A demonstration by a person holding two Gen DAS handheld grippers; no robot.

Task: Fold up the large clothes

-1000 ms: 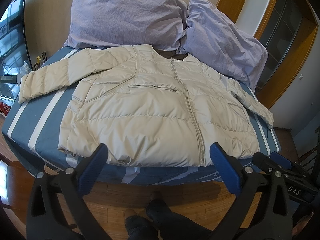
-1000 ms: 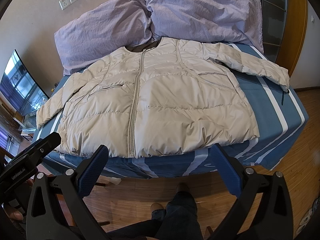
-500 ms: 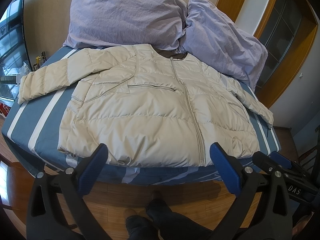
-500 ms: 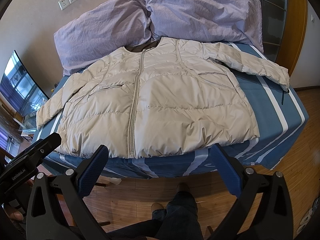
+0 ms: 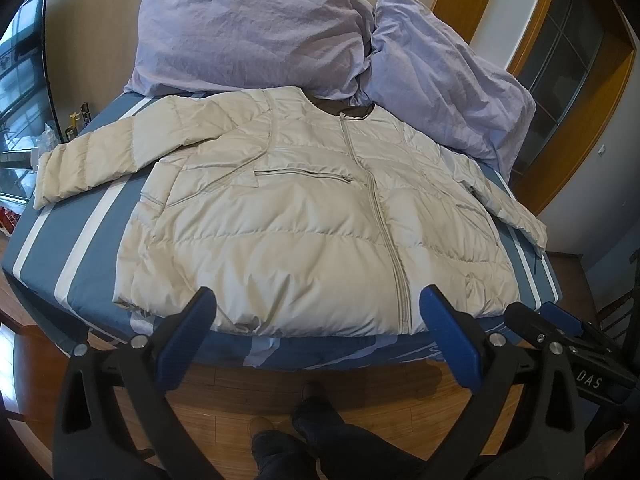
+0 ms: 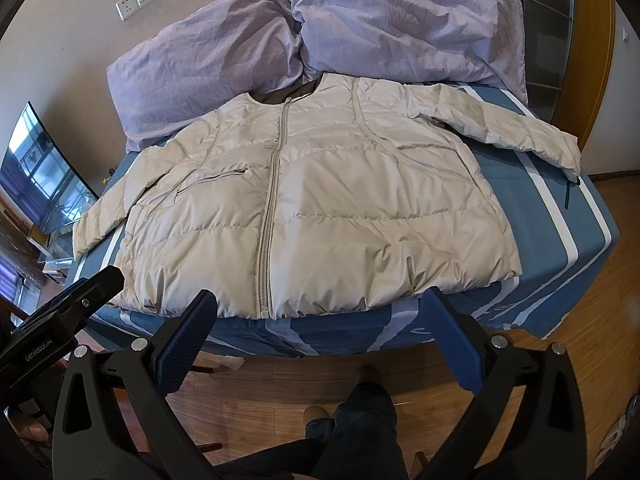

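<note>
Nothing has moved since the earlier frames: jacket and both claws keep their places.

Left wrist view: the cream puffer jacket [image 5: 312, 216] lies flat, zipped, front up on the blue striped bed [image 5: 80, 224], collar toward two lilac pillows [image 5: 248, 36], sleeves spread to either side. The left claw [image 5: 316, 312] hangs just short of the jacket's hem, blue pads wide apart, gripping nothing. The right claw [image 5: 560, 332] shows beside the jacket's hem corner.

Right wrist view: the jacket [image 6: 320, 208] lies as before. The right claw [image 6: 316, 312] is spread wide before the hem, empty; the person's legs [image 6: 360, 424] stand below it.
</note>
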